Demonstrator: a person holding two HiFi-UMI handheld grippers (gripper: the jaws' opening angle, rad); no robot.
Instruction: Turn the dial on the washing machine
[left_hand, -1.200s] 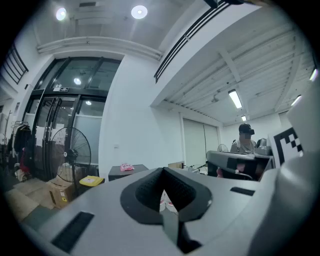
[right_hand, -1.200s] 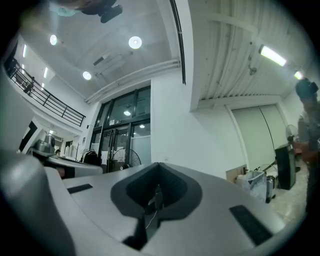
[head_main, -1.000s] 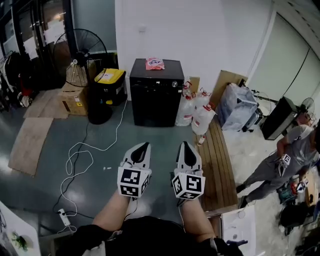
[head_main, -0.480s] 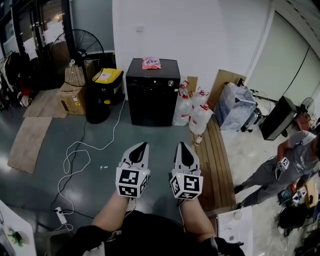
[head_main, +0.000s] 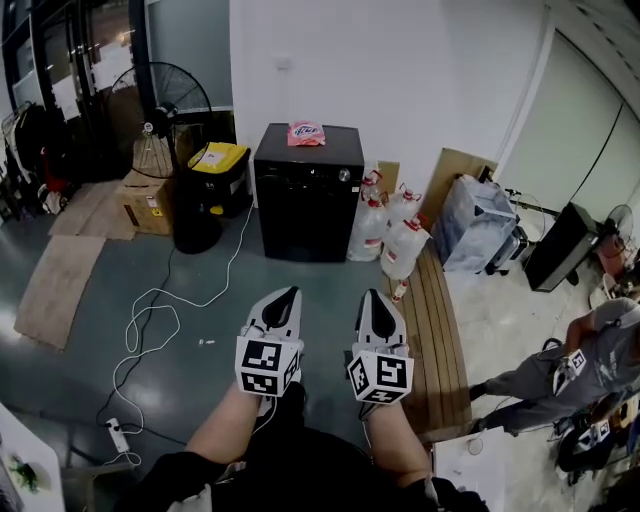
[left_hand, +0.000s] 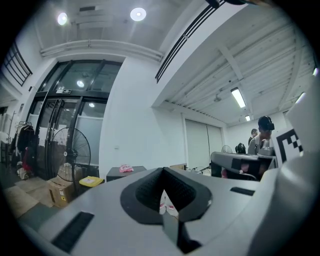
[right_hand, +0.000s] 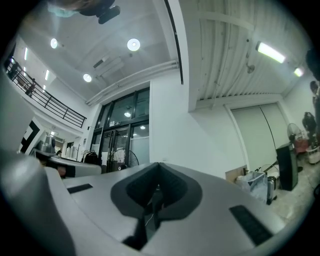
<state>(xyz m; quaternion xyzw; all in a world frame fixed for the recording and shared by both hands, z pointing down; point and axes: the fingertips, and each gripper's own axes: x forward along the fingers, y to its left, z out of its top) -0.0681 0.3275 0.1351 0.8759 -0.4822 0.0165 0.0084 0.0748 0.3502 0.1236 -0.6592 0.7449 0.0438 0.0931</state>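
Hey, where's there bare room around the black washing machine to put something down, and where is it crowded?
Bare floor runs in front of the washing machine, right of the white cable. Its top is bare beside the pink packet. Crowded: bottles on its right, yellow-lidded bin and fan on its left.

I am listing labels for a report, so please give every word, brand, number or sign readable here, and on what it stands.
No text here can be read.
Pink packet on the washing machine: print too blurred.
Yellow lid: white label, too small.
White bottles: red labels, too small.
Left gripper and right gripper cubes: square markers only, no letters.
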